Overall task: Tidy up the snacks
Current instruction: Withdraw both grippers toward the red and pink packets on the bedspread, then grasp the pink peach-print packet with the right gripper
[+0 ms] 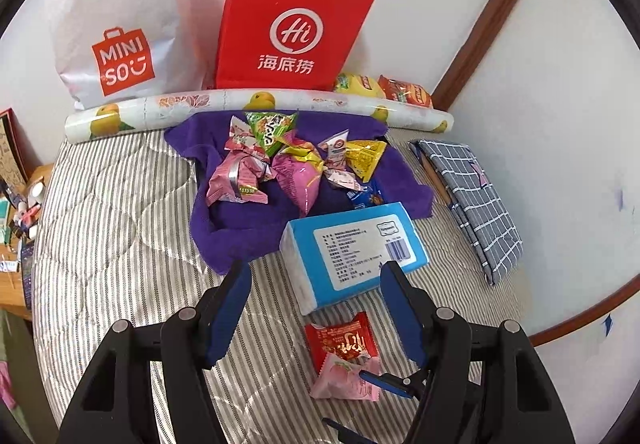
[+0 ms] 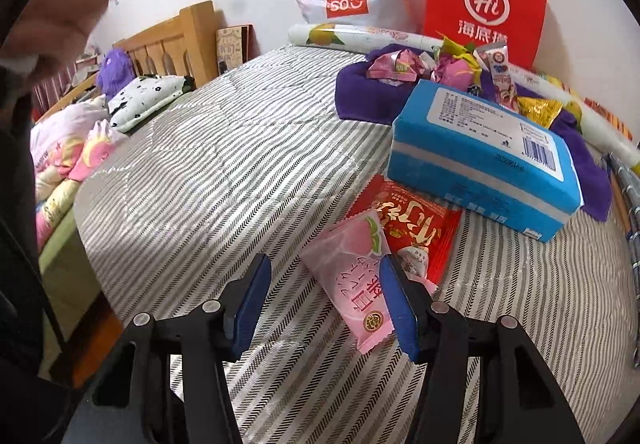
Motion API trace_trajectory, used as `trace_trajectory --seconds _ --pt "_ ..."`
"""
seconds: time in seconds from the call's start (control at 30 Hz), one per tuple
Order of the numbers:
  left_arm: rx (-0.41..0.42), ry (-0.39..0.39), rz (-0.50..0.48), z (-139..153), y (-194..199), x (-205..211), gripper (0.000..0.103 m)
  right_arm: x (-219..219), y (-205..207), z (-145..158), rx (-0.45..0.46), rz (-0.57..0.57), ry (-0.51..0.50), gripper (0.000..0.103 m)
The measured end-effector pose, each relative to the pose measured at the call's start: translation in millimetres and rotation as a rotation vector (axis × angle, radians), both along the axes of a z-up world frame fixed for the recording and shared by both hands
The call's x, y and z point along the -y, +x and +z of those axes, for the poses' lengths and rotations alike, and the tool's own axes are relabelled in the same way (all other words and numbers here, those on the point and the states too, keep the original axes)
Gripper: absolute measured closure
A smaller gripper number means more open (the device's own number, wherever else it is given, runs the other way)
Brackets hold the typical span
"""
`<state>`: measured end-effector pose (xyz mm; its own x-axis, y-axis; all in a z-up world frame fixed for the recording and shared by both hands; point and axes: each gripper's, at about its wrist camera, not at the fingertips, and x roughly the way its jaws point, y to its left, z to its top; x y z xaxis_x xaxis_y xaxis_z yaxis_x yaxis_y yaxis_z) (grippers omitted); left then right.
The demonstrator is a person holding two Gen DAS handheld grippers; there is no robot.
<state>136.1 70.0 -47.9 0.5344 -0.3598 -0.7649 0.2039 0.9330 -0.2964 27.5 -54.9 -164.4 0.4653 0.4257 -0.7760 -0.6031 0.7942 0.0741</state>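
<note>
A pile of snack packets (image 1: 280,159) lies on a purple cloth (image 1: 224,232); both also show in the right wrist view, packets (image 2: 436,67) and cloth (image 2: 360,91). A pink peach snack (image 2: 352,280) lies partly over a red snack (image 2: 408,219) on the striped quilt; both show in the left wrist view, pink (image 1: 344,380) and red (image 1: 344,340). My left gripper (image 1: 316,280) is open, held above the quilt. My right gripper (image 2: 324,276) is open around the pink snack, its right finger (image 2: 396,304) over the packet. The right gripper's tip (image 1: 388,382) shows beside the pink snack.
A blue tissue pack (image 1: 352,248) lies beside the cloth. A fruit-print roll (image 1: 256,107), a red paper bag (image 1: 292,27), a white MINISO bag (image 1: 120,23) and chip bags (image 1: 384,85) line the wall. A checked notebook (image 1: 476,199) lies right. Pillows (image 2: 144,95) lie left.
</note>
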Motion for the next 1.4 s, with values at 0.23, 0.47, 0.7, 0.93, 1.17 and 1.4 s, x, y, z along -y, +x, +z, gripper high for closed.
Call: trace_trajectory --seconds 0.23,0.47,0.7,0.93,1.17,1.4 --pt "0.019 0.002 0.006 7 -6 0 0.038 7 -2 -1 -0.032 -0.004 -0.027 0.049" --pt "-0.001 -0.021 0.030 3 -4 -4 0.038 2 -2 -9 -0.013 -0.013 -0.056 0.047" --pt "-0.005 -0.027 0.043 -2 -2 -11 0.038 10 5 -6 -0.005 -0.038 -0.047 0.048" --pt "-0.022 -0.033 0.044 -8 2 -12 0.038 2 14 -5 0.073 -0.056 -0.083 0.048" --pt "-0.032 -0.023 0.041 -15 0 -14 0.038 18 31 -11 0.011 -0.117 -0.054 0.082" --pt "-0.083 -0.016 0.021 -47 -5 -8 0.038 68 28 14 0.044 -0.233 0.046 0.083"
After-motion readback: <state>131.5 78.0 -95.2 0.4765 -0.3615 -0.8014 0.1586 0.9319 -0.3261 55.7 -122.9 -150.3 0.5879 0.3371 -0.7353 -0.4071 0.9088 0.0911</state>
